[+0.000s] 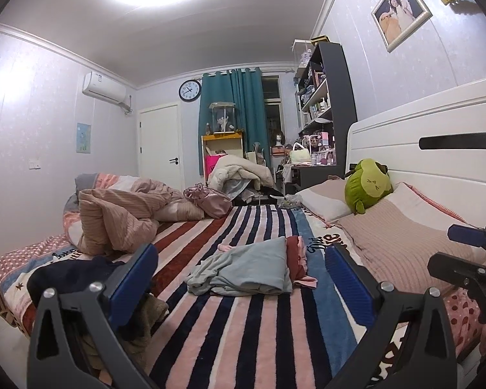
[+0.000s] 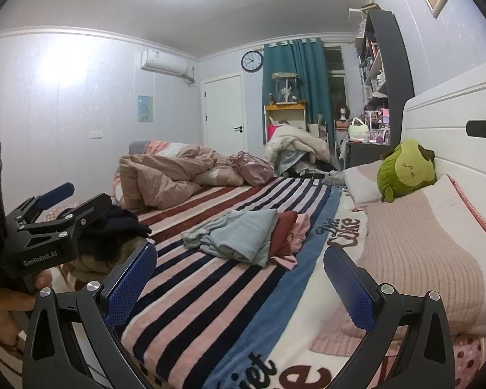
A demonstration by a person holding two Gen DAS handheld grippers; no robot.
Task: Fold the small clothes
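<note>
A small heap of clothes lies in the middle of the striped blanket (image 1: 230,334): a crumpled light blue-grey garment (image 1: 246,269) (image 2: 239,236) on top, a dark red one (image 1: 296,256) (image 2: 285,230) and a pink one (image 1: 305,281) (image 2: 299,231) beside it. My left gripper (image 1: 240,253) is open and empty, held just short of the heap. My right gripper (image 2: 240,250) is open too, nearer the pillows, with nothing between its fingers. A dark navy garment (image 1: 68,275) (image 2: 120,223) lies on an olive-brown one (image 1: 152,311) at the left.
A crumpled pink duvet (image 1: 120,214) and a shiny pink bag (image 1: 207,199) lie at the far side of the bed. Ribbed pink pillows (image 2: 414,243), a green plush toy (image 2: 405,168) and the white headboard (image 2: 453,120) are on the right. A hand (image 2: 13,298) holds the left gripper (image 2: 77,199).
</note>
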